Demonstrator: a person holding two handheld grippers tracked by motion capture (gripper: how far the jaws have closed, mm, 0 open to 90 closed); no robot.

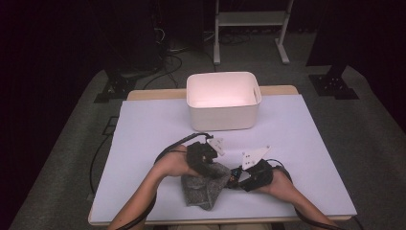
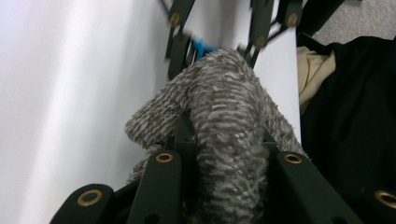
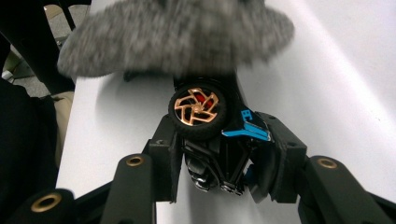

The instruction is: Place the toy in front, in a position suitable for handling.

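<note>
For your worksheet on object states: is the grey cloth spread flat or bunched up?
Bunched up. The cloth rises in a crumpled fold, pinched in the left gripper, not flat on the table.

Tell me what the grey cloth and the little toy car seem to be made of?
Grey cloth: looks like a fuzzy knitted or fleecy fabric, matte, with loose fibres showing. Toy car: seemingly glossy black plastic or painted metal; its tyre looks like rubber, its spokes shiny copper-coloured.

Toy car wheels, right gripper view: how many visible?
1: a gold-spoked wheel on the toy car between the right gripper jaws. Others may hide under the grey cloth.
</note>
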